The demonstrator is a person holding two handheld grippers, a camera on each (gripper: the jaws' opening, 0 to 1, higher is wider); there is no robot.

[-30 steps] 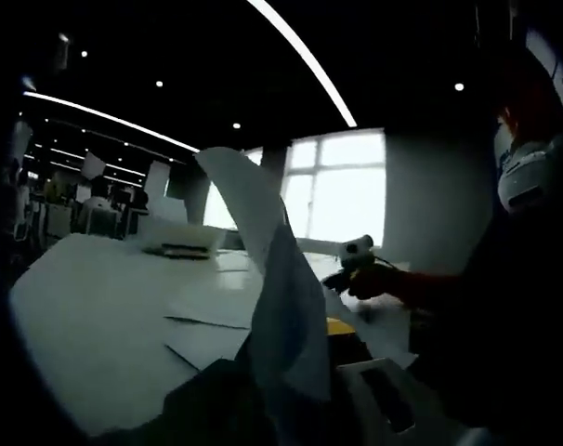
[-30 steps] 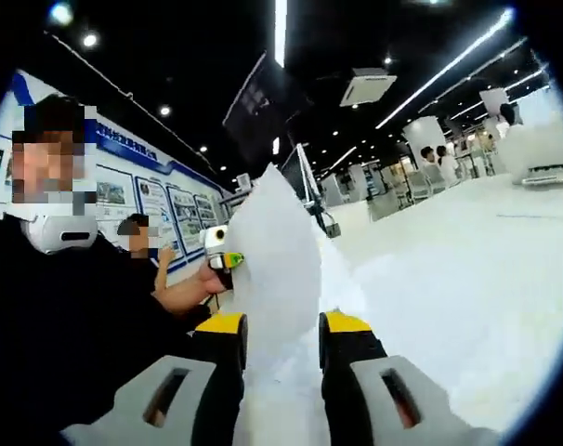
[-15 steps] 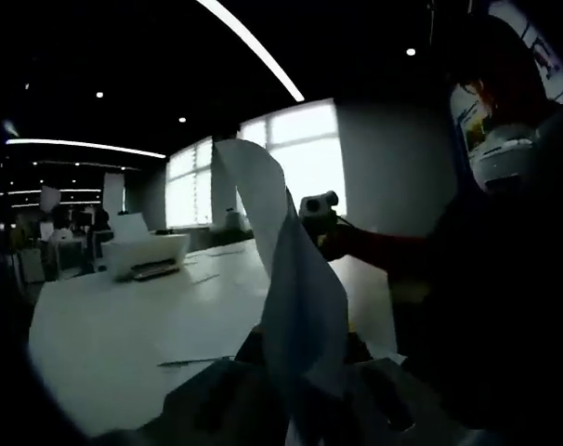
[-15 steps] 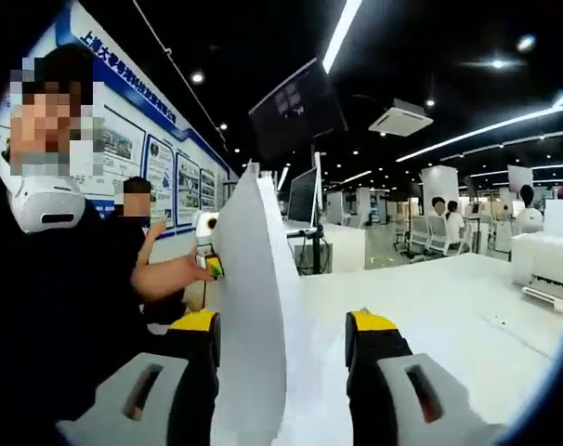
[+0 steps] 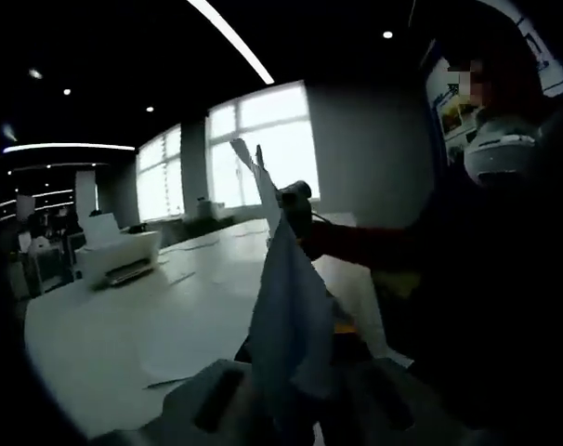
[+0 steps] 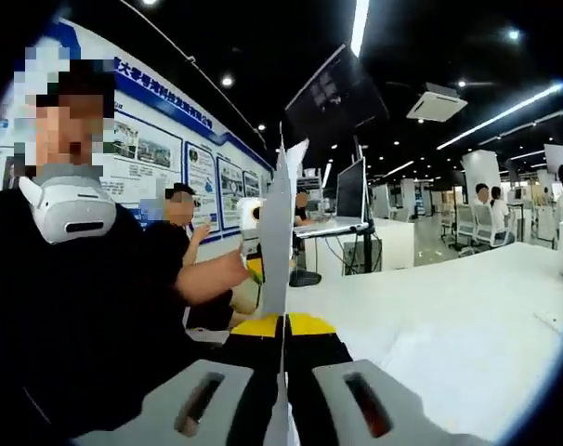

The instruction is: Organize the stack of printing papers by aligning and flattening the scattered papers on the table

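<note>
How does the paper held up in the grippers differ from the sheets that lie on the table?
The held paper stands on edge, clear of the table; the loose sheets lie flat on it. The held paper is clamped between the right gripper's closed jaws, and the left gripper also holds it; nothing grips the loose sheets. Both are white.

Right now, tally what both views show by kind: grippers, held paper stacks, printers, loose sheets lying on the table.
Grippers: 2, left gripper, right gripper
Held paper stack: 1
Printer: 1
Loose sheets on table: at least 1
Total: 5
</note>
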